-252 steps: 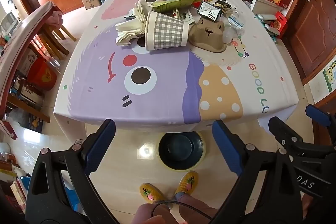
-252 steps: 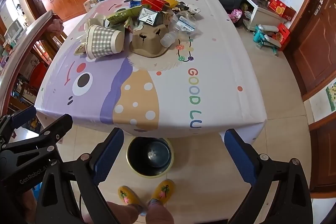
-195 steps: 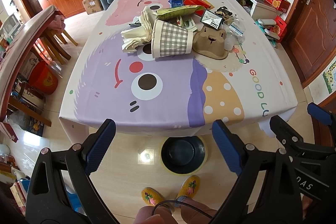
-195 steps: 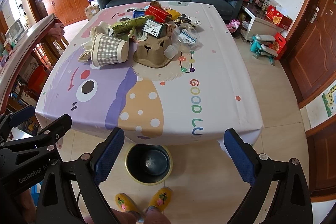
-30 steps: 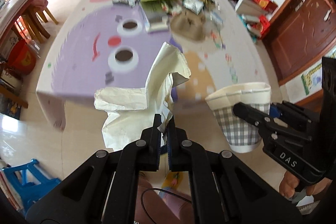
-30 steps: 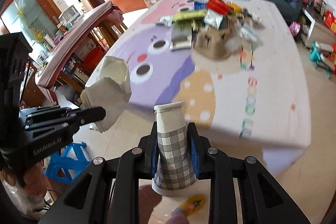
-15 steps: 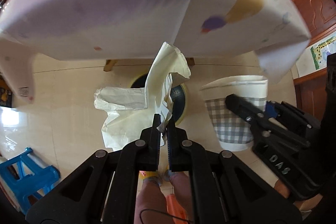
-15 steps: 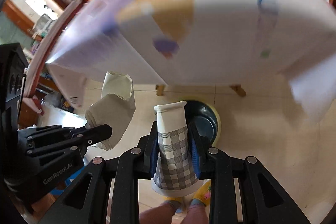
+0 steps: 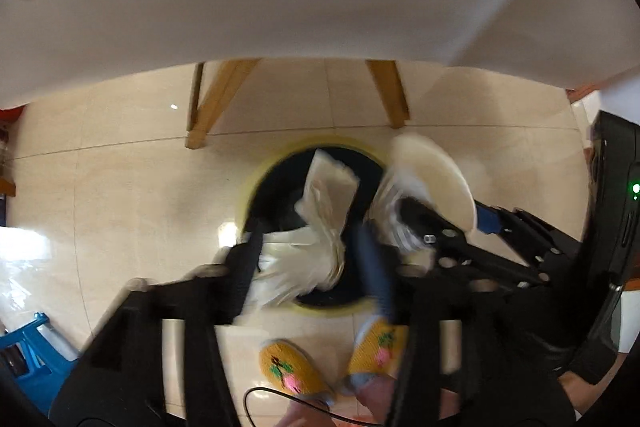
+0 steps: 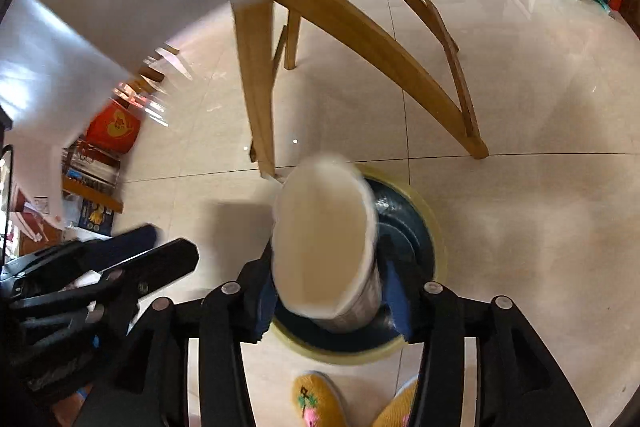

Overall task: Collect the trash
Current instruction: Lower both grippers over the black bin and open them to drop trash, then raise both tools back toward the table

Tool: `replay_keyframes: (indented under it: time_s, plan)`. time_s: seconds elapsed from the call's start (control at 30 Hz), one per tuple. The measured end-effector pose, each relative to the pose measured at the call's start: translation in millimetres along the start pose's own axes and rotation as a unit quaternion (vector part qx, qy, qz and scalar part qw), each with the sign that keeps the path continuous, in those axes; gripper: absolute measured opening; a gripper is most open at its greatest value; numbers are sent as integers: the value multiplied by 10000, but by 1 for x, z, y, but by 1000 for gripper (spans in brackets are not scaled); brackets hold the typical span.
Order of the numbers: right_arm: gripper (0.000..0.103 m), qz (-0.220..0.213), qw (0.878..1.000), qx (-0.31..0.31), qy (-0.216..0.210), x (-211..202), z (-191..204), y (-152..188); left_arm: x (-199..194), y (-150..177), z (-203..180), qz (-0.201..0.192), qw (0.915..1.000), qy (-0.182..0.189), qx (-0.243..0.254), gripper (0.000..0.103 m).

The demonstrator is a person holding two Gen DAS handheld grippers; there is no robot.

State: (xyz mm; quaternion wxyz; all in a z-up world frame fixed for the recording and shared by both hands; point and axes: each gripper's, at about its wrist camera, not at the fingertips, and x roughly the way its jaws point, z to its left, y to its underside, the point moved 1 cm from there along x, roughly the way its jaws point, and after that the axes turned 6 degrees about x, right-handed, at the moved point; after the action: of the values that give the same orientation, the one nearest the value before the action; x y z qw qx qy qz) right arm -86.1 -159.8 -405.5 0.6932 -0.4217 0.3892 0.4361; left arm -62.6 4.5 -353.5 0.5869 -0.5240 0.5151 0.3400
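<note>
Left gripper [image 9: 312, 259] spread wide, crumpled paper [image 9: 320, 223] between fingers over bin [image 10: 424, 223]; right gripper [image 10: 328, 291] open around checked cup [image 10: 324, 239], bin at 12 o'clock.

Glossy beige tiled floor [image 10: 520, 107], yellow-rimmed dark bin [image 10: 434, 235], wooden table legs [image 10: 256, 87], blue stool [image 9: 24, 347], yellow slippers [image 9: 288, 367]

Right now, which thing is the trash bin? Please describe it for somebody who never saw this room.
Find the table's wooden legs on the pale tiled floor. Just in front of them, near the yellow slippers, stands the trash bin. It is the only round, dark container with a yellow rim.
</note>
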Motion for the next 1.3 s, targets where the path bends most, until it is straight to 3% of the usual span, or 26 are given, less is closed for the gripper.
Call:
replay_keyframes:
  time_s: [0.03, 0.1, 0.2, 0.47, 0.73, 0.93, 1.3]
  plan:
    - [54, -28, 10000, 23, 28, 4, -3, 3, 3, -1, 4, -3, 10000, 31, -30, 67]
    - [60, -65, 9999, 45, 109, 9, -5, 6, 7, 0, 10, 17, 9999, 53, -103, 68]
    - [61, -89, 9997, 24, 215, 6, -3, 18, 7, -1, 13, 44, 9999, 38, -94, 68]
    - [62, -123, 9991, 61, 410, -34, 7, -6, -34, -15, 9, -22, 9999, 32, 105, 68]
    - [62, -183, 9970, 106, 745, -114, 32, -18, -121, -22, 17, -133, 9997, 33, 208, 68]
    - [62, -286, 9954, -10, 918, -195, 64, -29, -207, -38, 21, -429, 9989, 137, 156, 68]
    - [63, -1147, 9896, -150, 858, -351, 141, -48, -364, -65, 23, -1174, 9920, 328, 318, 68]
